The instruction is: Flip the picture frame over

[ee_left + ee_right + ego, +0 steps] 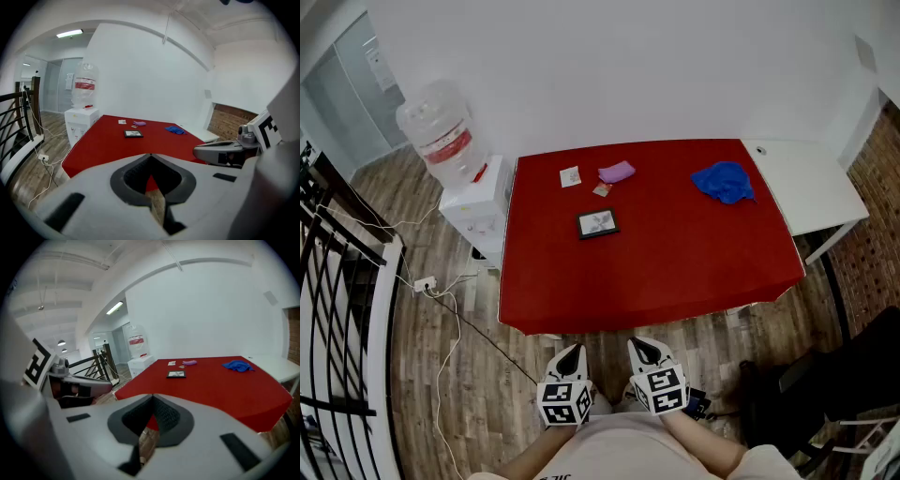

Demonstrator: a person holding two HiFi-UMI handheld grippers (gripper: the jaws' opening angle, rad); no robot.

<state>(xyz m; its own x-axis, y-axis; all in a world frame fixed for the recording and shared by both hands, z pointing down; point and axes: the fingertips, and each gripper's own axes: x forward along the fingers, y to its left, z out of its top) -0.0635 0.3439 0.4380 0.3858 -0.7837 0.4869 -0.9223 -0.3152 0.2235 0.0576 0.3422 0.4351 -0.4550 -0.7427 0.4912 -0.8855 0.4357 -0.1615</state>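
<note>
Both claws, the left claw [571, 351] and the right claw [640, 347], are pinched shut on nothing, short of the red table [675, 277], while the picture frame [597, 223] lies picture-side up well ahead of them, so the flip seems not yet begun.
</note>
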